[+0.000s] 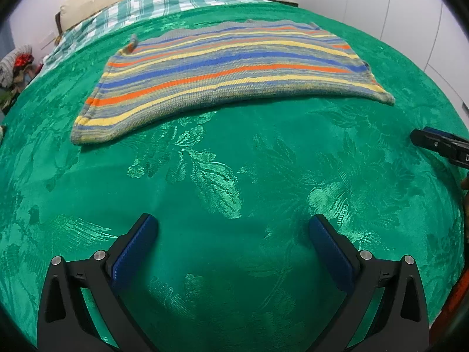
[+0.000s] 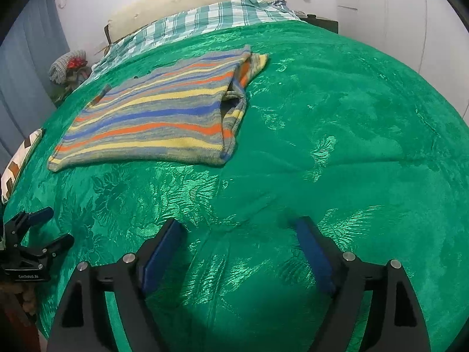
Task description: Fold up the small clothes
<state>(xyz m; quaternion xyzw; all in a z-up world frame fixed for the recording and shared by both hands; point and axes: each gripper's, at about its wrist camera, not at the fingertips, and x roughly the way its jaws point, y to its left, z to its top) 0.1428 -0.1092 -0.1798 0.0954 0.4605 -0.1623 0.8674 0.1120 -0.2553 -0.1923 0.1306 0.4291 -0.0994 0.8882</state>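
A small striped knit garment (image 1: 231, 70), in grey, blue, orange and yellow, lies folded flat on the green bedspread (image 1: 234, 176). It also shows in the right wrist view (image 2: 158, 117), up and to the left, with an open sleeve or hem end at its right side. My left gripper (image 1: 233, 226) is open and empty, held over bare bedspread well short of the garment's near edge. My right gripper (image 2: 239, 228) is open and empty, also over bare bedspread, to the right of the garment. Each gripper shows at the edge of the other's view.
A green-and-white checked cloth (image 1: 164, 3) and a cream pillow (image 2: 190, 3) lie at the bed's far end. A pile of clothes (image 2: 69, 64) sits off the far left side. A patterned cushion (image 2: 20, 161) lies at the left edge. White cupboards (image 1: 381, 0) stand to the right.
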